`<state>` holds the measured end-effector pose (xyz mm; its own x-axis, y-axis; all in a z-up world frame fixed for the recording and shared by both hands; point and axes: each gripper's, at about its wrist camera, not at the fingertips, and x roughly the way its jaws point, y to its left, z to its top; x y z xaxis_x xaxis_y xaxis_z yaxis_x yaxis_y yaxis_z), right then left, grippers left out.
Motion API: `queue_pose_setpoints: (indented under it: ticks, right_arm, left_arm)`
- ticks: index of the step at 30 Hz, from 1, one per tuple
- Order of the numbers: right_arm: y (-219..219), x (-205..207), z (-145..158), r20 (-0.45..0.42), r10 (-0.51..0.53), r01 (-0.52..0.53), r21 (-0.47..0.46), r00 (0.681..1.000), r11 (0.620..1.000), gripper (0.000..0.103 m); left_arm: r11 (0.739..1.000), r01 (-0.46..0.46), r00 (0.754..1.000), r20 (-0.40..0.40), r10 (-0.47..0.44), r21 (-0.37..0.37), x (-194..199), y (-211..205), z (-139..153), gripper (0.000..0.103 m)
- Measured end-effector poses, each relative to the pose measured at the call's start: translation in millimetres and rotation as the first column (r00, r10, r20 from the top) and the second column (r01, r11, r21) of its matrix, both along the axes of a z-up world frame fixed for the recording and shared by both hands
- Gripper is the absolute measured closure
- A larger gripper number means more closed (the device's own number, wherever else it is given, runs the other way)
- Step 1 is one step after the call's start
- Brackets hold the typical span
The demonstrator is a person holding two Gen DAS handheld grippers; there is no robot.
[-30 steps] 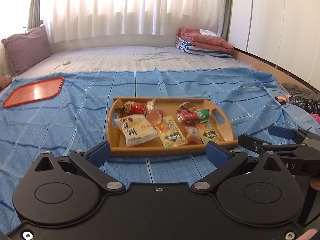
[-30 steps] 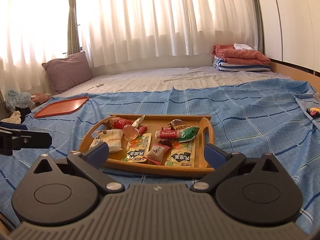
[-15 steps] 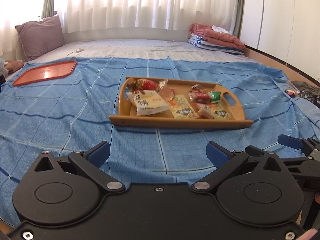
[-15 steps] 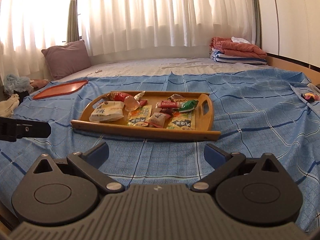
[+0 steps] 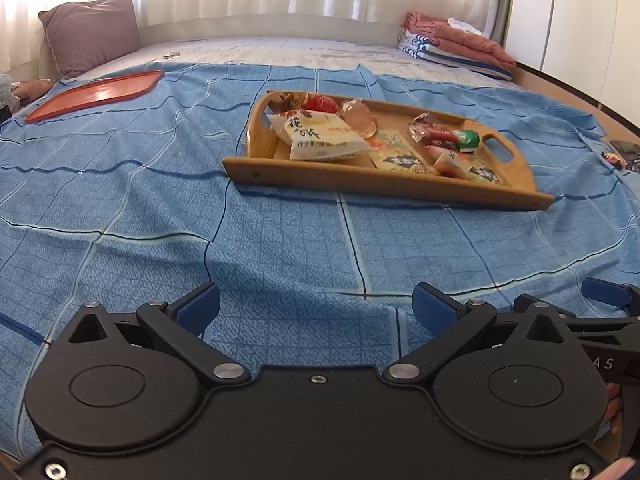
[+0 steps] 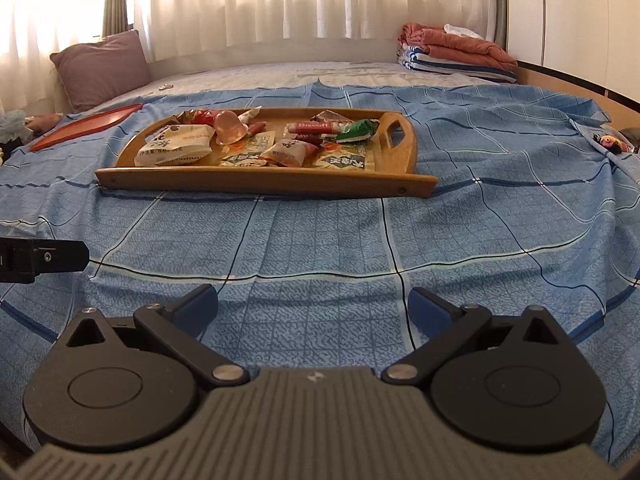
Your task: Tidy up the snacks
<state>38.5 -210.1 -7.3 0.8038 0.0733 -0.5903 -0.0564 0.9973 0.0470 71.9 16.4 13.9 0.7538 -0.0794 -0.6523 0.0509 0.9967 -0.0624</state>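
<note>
A wooden tray (image 5: 384, 184) (image 6: 264, 179) with handle cut-outs rests on the blue checked bedspread, filled with several snack packets. Among them are a white biscuit bag (image 5: 316, 138) (image 6: 176, 146), a pink jelly cup (image 5: 360, 120) (image 6: 230, 130), a red Biscoff bar (image 6: 314, 126) and a green wrapper (image 5: 466, 140) (image 6: 356, 130). My left gripper (image 5: 316, 308) is open, low over the bedspread, well short of the tray. Also open, my right gripper (image 6: 312, 306) is empty and hangs near the bed's front. The right gripper's fingers (image 5: 600, 294) show at the left view's right edge.
A flat red tray (image 5: 96, 94) (image 6: 84, 126) lies on the bedspread to the far left. A purple pillow (image 5: 90, 32) leans at the back left. Folded blankets (image 5: 456, 44) are stacked at the back right. Small dark items (image 5: 618, 158) sit at the right bed edge.
Both grippers have pulled back and dropped lower, so the wooden tray now looks farther away and flatter. Both stay open and empty throughout.
</note>
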Motion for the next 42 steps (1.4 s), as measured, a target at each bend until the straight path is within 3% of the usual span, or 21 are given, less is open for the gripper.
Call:
queue_pose_setpoints:
  ticks: [13, 30, 42]
  right_arm:
    - [4.6, 9.9, -15.1, 0.016, 0.016, -0.015, -0.058, 1.0, 0.998, 0.0]
    - [10.9, 8.0, -18.0, 0.042, 0.008, -0.004, -0.086, 0.999, 0.996, 0.0]
    - [9.8, 10.0, -17.6, 0.04, 0.014, -0.01, -0.09, 0.999, 0.996, 0.0]
  left_arm:
    - [0.999, 0.04, 0.999, -0.014, -0.04, 0.027, 12.6, -12.4, -23.8, 0.0]
    - [0.998, 0.002, 1.0, -0.026, 0.0, 0.063, 12.2, -20.8, -23.0, 0.0]
    - [0.997, 0.023, 0.999, -0.033, -0.02, 0.074, 14.5, -21.0, -23.9, 0.0]
